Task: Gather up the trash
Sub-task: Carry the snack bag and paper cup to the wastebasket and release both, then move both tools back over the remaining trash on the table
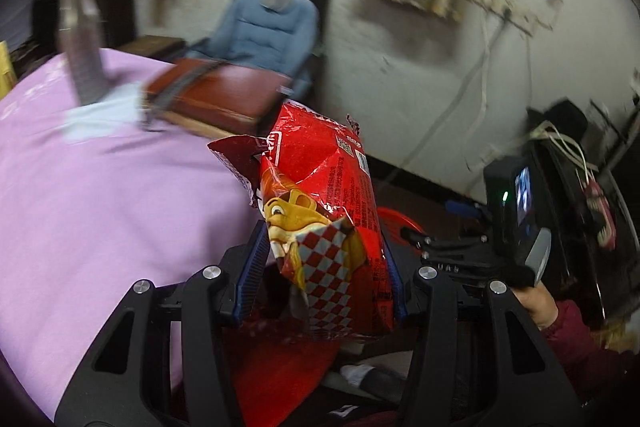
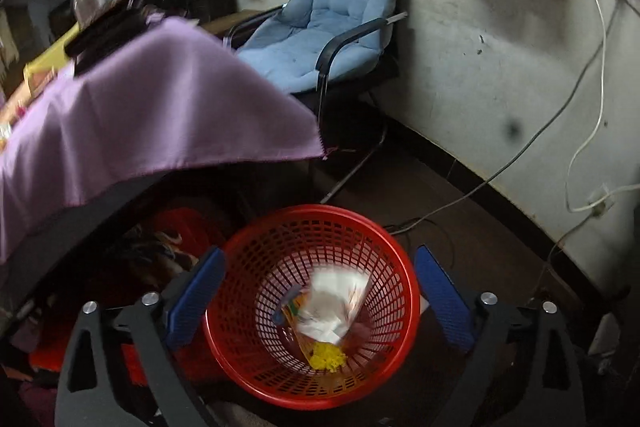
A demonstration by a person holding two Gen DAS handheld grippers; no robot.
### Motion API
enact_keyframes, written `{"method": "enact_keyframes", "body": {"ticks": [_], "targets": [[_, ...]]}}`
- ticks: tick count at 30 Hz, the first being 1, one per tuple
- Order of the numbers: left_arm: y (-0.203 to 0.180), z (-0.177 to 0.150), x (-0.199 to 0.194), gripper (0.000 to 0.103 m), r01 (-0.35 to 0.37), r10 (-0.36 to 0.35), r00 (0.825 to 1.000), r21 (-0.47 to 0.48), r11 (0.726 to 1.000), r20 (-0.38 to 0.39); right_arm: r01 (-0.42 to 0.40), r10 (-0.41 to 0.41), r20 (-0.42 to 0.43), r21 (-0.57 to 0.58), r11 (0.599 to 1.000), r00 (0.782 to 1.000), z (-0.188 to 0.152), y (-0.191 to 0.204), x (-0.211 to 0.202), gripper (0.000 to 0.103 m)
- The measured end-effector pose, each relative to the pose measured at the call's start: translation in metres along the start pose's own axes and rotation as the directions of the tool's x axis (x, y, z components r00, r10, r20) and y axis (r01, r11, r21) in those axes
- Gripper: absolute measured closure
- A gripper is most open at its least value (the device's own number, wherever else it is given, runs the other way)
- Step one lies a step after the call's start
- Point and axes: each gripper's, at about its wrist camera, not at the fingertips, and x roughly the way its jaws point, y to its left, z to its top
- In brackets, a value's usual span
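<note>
My left gripper (image 1: 320, 263) is shut on a red snack bag (image 1: 324, 211) with a cartoon lion and checker pattern, held upright past the edge of the purple-covered table (image 1: 100, 187). My right gripper (image 2: 316, 291) is open and empty, hovering over a red mesh waste basket (image 2: 312, 307) on the floor. A white wrapper (image 2: 334, 303) and yellow scraps (image 2: 326, 359) lie in the basket. The right gripper's body and camera (image 1: 516, 223) show at the right of the left wrist view, with a sliver of the basket (image 1: 400, 223) behind the bag.
On the table stand a bottle (image 1: 80, 39), a brown book (image 1: 216, 95) and a pale cloth (image 1: 104, 111). A blue cushioned chair (image 2: 324, 27) stands by the wall. Cables (image 2: 592, 131) hang on the wall. The tablecloth (image 2: 160, 115) overhangs left of the basket.
</note>
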Motion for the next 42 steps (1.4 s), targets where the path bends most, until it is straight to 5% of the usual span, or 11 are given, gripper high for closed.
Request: {"method": "enact_keyframes", "body": {"ticks": [9, 14, 17, 30, 42], "targets": [[-0.061, 0.011, 0.09, 0.049, 0.117, -0.101, 0.982, 0.094, 0.989, -0.158, -0.055, 0.023, 0.119, 0.277, 0.959, 0.993, -0.002, -0.076, -0.021, 0.007], [-0.081, 0.012, 0.115, 0.02, 0.118, -0.097, 0.978, 0.106, 0.987, -0.185, -0.073, 0.016, 0.169, 0.339, 0.938, 0.985, -0.009, -0.104, -0.03, 0.008], [-0.079, 0.01, 0.113, 0.016, 0.106, -0.087, 0.98, 0.1, 0.989, -0.177, -0.087, 0.026, 0.183, 0.337, 0.938, 0.983, -0.008, -0.109, -0.03, 0.008], [-0.021, 0.016, 0.06, 0.012, -0.035, 0.034, 0.998, -0.015, 0.999, -0.057, -0.154, 0.104, 0.212, 0.233, 0.96, 0.972, 0.002, -0.065, -0.051, 0.008], [0.047, 0.005, -0.024, 0.01, -0.118, 0.136, 0.986, -0.178, 0.977, 0.095, -0.201, 0.187, 0.221, 0.046, 0.978, 0.957, 0.03, 0.018, -0.081, 0.007]]}}
